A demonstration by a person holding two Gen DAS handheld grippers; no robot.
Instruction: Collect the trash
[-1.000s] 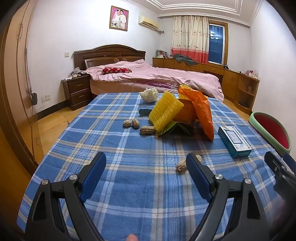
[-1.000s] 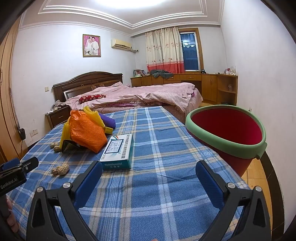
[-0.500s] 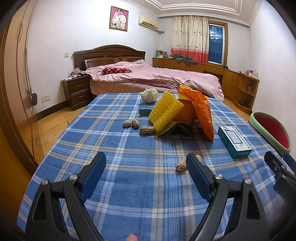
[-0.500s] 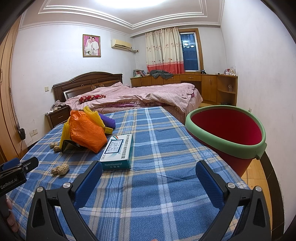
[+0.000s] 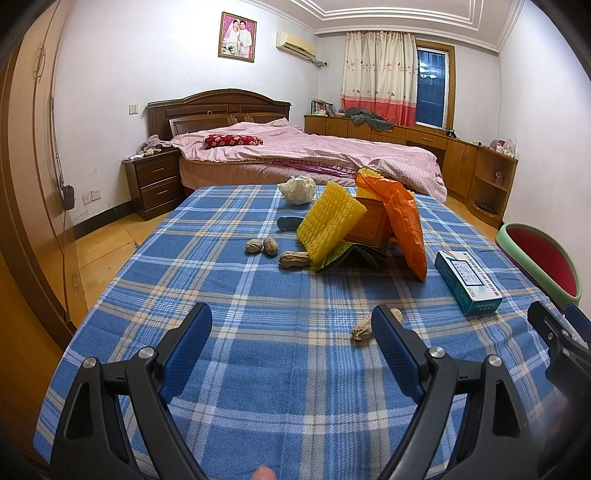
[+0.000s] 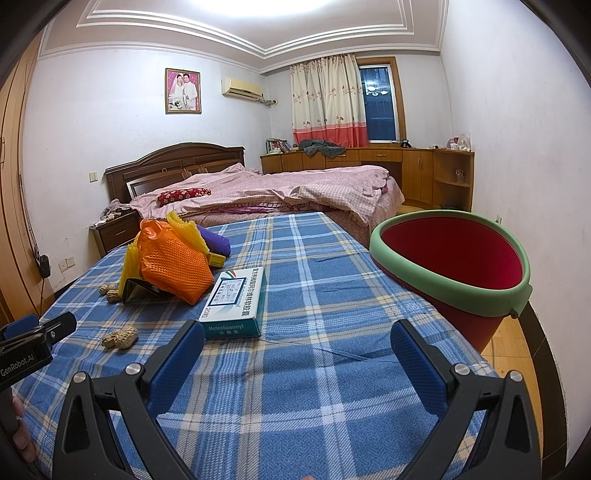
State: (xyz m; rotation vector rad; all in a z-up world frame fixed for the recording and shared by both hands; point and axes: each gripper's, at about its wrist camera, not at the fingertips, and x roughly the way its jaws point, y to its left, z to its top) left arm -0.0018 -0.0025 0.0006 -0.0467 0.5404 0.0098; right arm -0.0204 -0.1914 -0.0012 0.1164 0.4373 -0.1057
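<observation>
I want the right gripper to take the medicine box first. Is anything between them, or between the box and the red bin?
Nothing visible. The right gripper is open, with the box just ahead on bare cloth, and the bin stands unobstructed at the table's right edge.

Walls: white, framed wedding portrait, air conditioner | Bed: dark wooden headboard, pink quilt, nightstand | Window: dark, floral curtain | Floor: wood | Far wall: wooden cabinets
</observation>
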